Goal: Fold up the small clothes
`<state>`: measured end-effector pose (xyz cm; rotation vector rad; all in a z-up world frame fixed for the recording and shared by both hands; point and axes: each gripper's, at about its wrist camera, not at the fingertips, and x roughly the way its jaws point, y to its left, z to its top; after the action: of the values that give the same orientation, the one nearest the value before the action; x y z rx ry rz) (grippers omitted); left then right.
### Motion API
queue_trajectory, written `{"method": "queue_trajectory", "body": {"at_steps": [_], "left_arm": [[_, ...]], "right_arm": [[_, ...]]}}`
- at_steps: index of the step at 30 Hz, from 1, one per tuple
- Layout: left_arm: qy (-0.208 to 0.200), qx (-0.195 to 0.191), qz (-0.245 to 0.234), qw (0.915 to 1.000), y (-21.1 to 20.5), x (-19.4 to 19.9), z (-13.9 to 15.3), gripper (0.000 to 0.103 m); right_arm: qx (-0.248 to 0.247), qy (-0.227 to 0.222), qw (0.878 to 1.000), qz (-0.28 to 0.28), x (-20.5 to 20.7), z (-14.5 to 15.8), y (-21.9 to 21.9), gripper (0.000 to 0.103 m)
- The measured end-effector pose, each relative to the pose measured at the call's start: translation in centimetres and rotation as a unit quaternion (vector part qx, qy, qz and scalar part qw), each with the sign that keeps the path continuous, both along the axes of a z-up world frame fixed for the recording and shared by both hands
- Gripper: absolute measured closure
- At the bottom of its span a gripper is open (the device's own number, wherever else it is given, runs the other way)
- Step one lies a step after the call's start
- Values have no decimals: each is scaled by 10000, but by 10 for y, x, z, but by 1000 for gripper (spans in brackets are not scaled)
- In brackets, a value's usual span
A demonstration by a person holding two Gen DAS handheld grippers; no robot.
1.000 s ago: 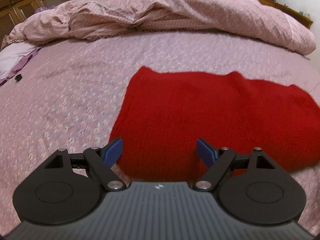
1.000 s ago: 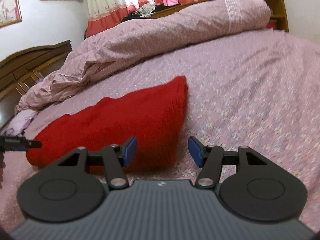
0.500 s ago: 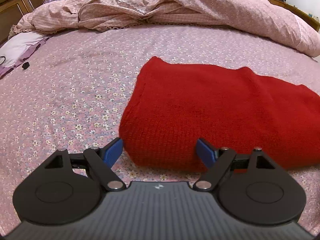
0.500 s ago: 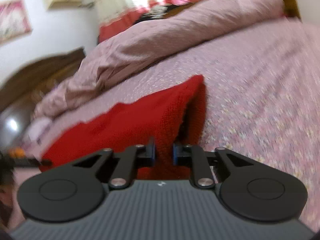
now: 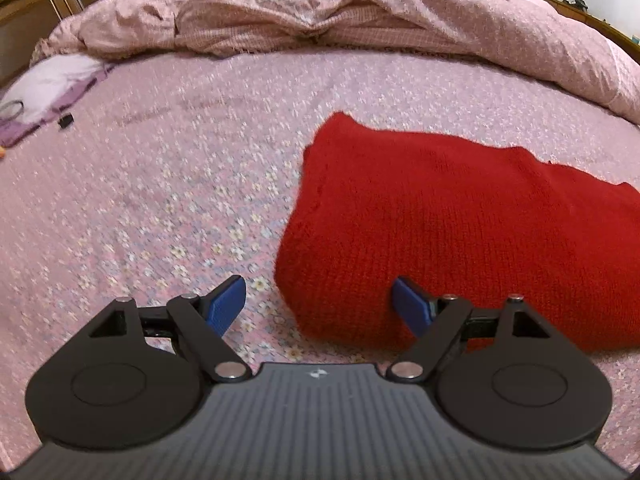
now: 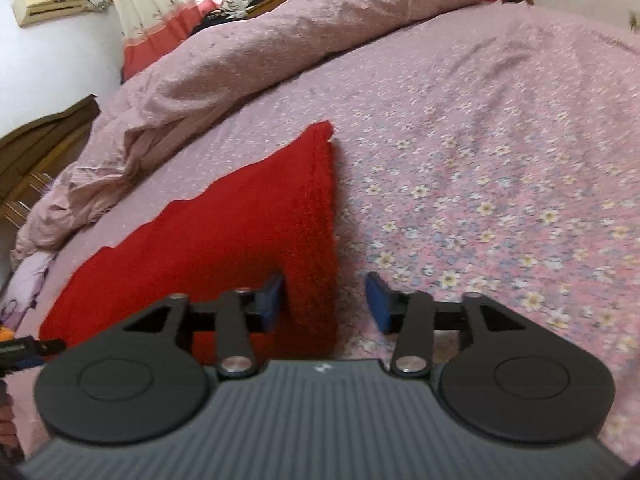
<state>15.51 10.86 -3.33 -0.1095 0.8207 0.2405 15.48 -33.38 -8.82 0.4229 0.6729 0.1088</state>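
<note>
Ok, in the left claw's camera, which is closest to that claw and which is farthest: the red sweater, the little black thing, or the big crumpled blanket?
1. Red sweater, right at the left claw, toward its right side.
2. Little black thing, far off to the left on the sheet.
3. Crumpled blanket, piled across the back of the bed.

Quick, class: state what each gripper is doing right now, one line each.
Left gripper: open, holding nothing; the near corner of the red sweater lies between its jaws.
Right gripper: open, holding nothing; the sweater's edge sits between its jaws.
</note>
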Motion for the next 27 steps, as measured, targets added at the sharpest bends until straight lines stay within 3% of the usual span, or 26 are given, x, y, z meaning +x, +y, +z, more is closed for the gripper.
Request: {"method": "queue_trajectory", "body": {"at_steps": [3,9,18,27], "left_arm": [[44,116,42,9999,-2,0,5,19],[169,-49,7,9998,-6,-2,13,19],[510,-377,-205,9978,-17,-3,2,19],[636,-509,-215,9964,-17,-1,-11,19]], "right_arm": [[55,80,9992,-376,-14,8,-5,39],[792,121,9955,-512,-29,18,-3,32],[1128,575,9898,-658,-21,-1,22,28],[1505,345,9839,-896,-21,-12,26,24]]}}
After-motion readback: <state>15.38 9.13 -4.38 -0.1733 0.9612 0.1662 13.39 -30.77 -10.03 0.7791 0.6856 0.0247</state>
